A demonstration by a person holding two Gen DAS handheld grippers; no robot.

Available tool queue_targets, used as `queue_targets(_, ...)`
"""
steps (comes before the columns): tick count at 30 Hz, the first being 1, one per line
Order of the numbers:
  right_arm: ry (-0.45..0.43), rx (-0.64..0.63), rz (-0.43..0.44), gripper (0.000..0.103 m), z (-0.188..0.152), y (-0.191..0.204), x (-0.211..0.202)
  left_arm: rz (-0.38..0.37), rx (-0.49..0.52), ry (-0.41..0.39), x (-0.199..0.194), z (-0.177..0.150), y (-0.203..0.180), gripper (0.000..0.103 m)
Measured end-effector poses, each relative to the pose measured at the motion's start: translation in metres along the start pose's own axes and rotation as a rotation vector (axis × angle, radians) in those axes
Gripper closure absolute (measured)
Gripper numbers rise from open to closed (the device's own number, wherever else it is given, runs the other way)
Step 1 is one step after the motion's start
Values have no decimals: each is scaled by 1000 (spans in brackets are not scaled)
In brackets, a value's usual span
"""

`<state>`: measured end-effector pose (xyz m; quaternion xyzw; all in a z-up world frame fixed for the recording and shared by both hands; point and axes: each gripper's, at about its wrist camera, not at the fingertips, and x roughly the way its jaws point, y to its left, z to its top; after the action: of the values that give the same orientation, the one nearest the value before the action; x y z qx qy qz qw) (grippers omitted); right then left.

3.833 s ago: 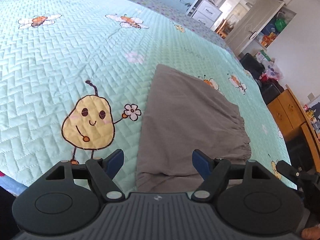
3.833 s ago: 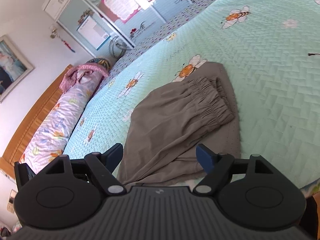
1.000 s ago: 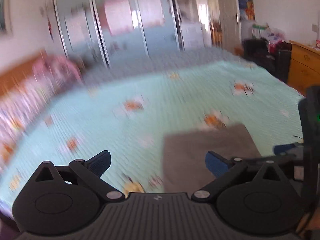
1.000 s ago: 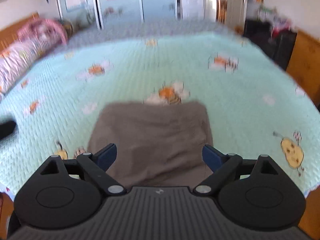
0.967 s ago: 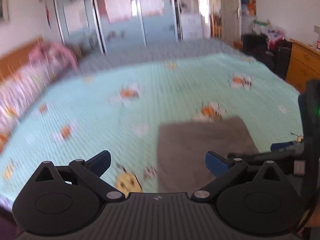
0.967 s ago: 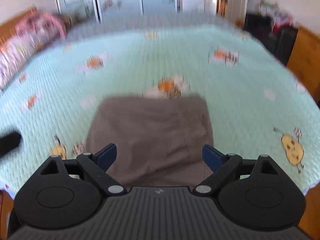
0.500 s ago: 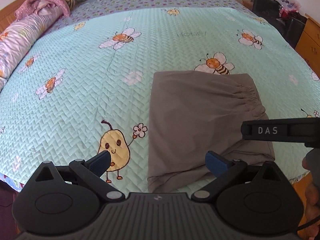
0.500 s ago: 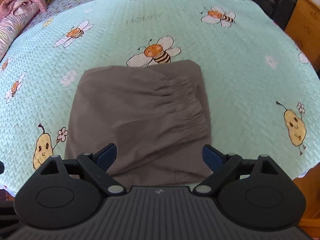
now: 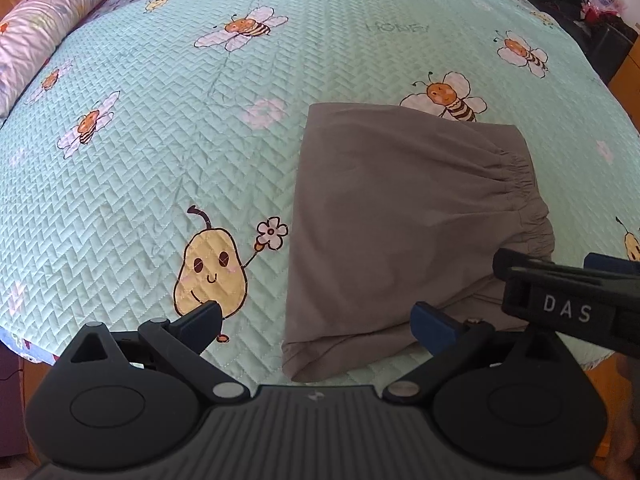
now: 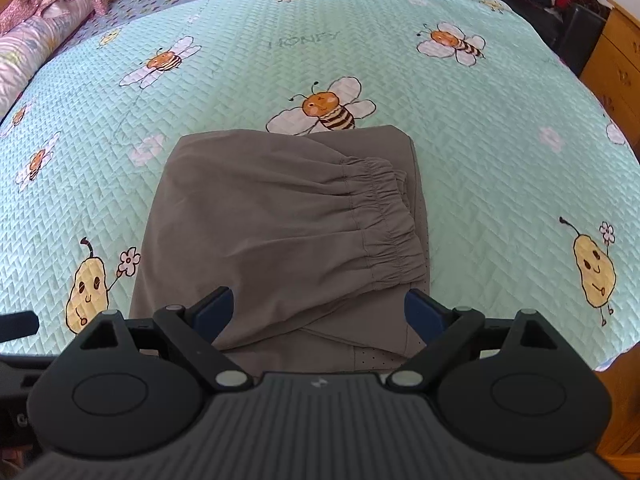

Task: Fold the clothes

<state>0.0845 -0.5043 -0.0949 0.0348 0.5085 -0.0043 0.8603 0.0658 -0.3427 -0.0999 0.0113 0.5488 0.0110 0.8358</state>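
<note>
The folded grey garment (image 10: 280,232) lies flat on the quilted bedspread (image 10: 480,120) near its front edge, elastic waistband (image 10: 384,216) on top. The left gripper (image 9: 316,320) and right gripper (image 10: 318,308) hover above it, jaws spread wide, holding nothing.

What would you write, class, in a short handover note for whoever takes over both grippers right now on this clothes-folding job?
Left gripper: open, holding nothing, above the near edge of the bed.
Right gripper: open, holding nothing, over the near edge of the trousers.
Grey trousers: on the green bedspread, folded into a compact rectangle, gathered waistband on top at the right.
Done: the folds appear finished.
Left: perhaps tidy the layers sticking out at the near edge.
</note>
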Motion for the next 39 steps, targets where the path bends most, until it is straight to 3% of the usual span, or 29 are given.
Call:
queue_targets(14, 7, -8, -14, 11, 1, 3, 5, 3, -9, 28, 10, 2, 4, 0)
queue_targets(22, 18, 11, 13, 11, -1, 0, 9, -63, -23, -6, 10, 0, 8, 0)
queue_targets(25, -12, 68, 77, 11, -1, -10, 6, -144, -61, -45, 7, -2, 18, 0)
queue_targets(31, -189, 306, 392, 11, -12, -62, -6, -288, -229, -134, 10, -9, 50, 0)
queue_targets(33, -214, 315, 439, 11, -14, -68, -5, -327, -272, -154, 11, -11, 57, 1)
queue_targets(39, -254, 260, 500, 11, -18, -62, -8, -390, -280, -170, 10, -8, 66, 1)
